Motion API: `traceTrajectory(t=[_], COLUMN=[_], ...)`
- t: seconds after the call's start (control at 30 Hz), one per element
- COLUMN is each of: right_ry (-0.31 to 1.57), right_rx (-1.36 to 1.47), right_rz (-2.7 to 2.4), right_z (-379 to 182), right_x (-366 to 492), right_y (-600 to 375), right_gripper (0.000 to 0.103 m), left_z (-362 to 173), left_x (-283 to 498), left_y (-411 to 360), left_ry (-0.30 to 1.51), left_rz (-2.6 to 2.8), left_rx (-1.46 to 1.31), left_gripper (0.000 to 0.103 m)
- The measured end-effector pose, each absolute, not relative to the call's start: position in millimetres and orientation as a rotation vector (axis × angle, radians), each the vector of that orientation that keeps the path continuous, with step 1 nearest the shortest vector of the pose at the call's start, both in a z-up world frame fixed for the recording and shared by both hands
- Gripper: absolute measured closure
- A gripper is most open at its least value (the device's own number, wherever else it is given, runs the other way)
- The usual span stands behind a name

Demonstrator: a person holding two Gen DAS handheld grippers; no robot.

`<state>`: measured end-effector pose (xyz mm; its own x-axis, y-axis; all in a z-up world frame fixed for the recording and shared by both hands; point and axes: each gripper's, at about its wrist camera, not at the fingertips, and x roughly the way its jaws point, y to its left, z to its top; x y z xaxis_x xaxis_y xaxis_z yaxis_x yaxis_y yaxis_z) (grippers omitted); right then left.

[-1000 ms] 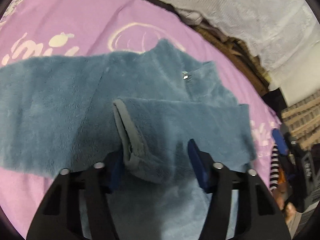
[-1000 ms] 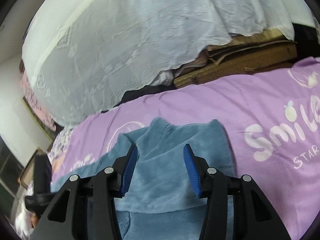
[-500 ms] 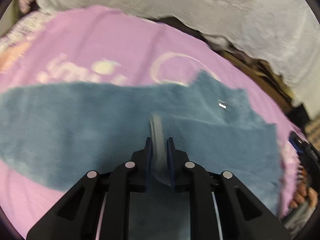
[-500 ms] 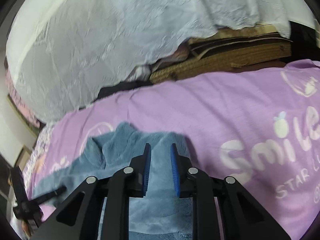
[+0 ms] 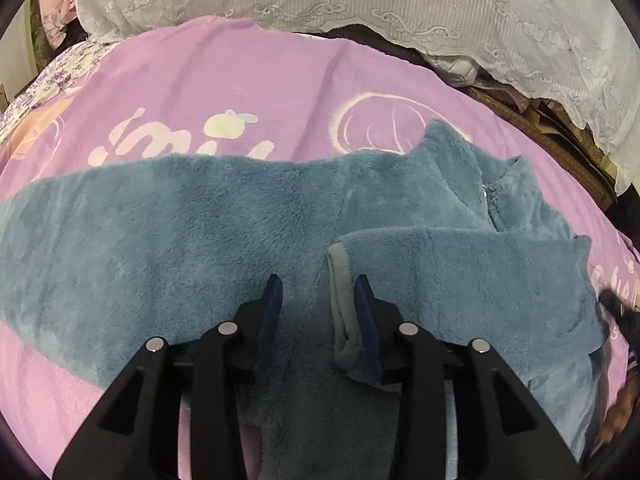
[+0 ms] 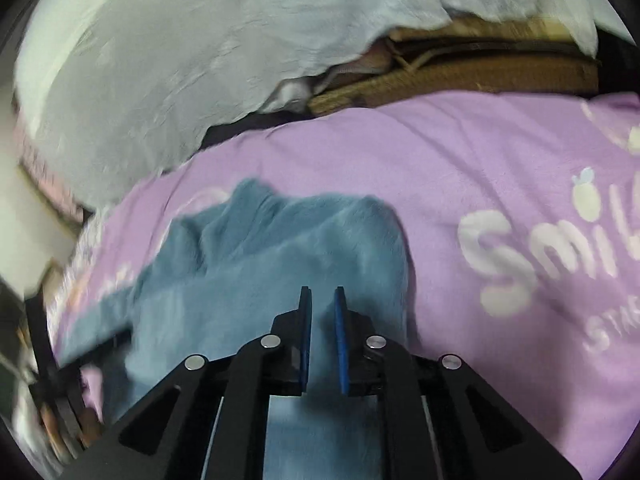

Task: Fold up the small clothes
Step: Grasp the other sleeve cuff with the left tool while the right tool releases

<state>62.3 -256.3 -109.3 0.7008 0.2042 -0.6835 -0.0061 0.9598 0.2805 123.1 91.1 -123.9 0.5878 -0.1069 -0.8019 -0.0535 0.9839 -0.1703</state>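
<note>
One sleeve (image 5: 460, 276) lay folded; left gripper (image 5: 318, 292) opening beside cuff (image 5: 340, 292); right gripper (image 6: 322, 308) pinched fleece (image 6: 280, 264). Folding remained.

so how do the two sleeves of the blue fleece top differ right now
The left sleeve lies stretched straight out over the purple blanket; the right sleeve is folded across the body of the top. The left sleeve's end runs out of view, while the right sleeve shows its grey cuff, which sits between the opening fingers of the left claw. Both are the same fluffy blue fleece and lie flat.
</note>
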Motion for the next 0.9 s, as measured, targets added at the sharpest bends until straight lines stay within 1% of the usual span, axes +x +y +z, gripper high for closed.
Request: traceTrajectory(t=[0.07, 0.1, 0.27, 0.33, 0.37, 0.4, 0.5, 0.53, 0.6, 0.63, 0.73, 0.77, 0.8, 0.9], right_ry=[0.859, 0.869, 0.847, 0.809, 0.794, 0.777, 0.801, 0.837, 0.901, 0.889, 0.841, 0.807, 0.765, 0.753], right_rx=[0.208, 0.206, 0.216, 0.176, 0.165, 0.143, 0.092, 0.077, 0.029, 0.018, 0.052, 0.063, 0.072, 0.150], right_rz=[0.106, 0.107, 0.080, 0.098, 0.120, 0.153, 0.215, 0.225, 0.220, 0.213, 0.238, 0.232, 0.197, 0.121], right_z=[-129, -135, -126, -113, -107, -100, -101, -108, -129, -131, -110, -101, -90, -80], right_x=[57, 58, 51, 45, 47, 48, 57, 62, 71, 70, 66, 66, 69, 92], right_y=[-247, -248, -249, -235, -229, -215, -181, -171, -155, -154, -162, -166, -175, -205], right_gripper=[0.086, 0.086, 0.085, 0.073, 0.062, 0.057, 0.056, 0.056, 0.052, 0.052, 0.052, 0.051, 0.047, 0.045], left_z=[-125, -125, -125, -122, -121, -121, -124, -123, -124, -123, -119, -117, -117, -121], left_x=[123, 124, 122, 119, 119, 119, 119, 119, 118, 117, 112, 111, 111, 114], left_y=[91, 91, 92, 93, 92, 91, 88, 88, 91, 93, 101, 105, 107, 109], left_ry=[0.945, 0.945, 0.946, 0.939, 0.935, 0.936, 0.946, 0.946, 0.953, 0.956, 0.959, 0.958, 0.958, 0.968], left_rz=[-0.033, -0.033, -0.034, -0.033, -0.033, -0.030, -0.018, -0.018, -0.018, -0.020, -0.027, -0.029, -0.029, -0.028], left_rx=[-0.187, -0.186, -0.197, -0.210, -0.209, -0.197, -0.173, -0.173, -0.181, -0.188, -0.229, -0.246, -0.257, -0.266], left_gripper=[0.065, 0.065, 0.063, 0.058, 0.053, 0.051, 0.051, 0.051, 0.050, 0.050, 0.050, 0.047, 0.045, 0.044])
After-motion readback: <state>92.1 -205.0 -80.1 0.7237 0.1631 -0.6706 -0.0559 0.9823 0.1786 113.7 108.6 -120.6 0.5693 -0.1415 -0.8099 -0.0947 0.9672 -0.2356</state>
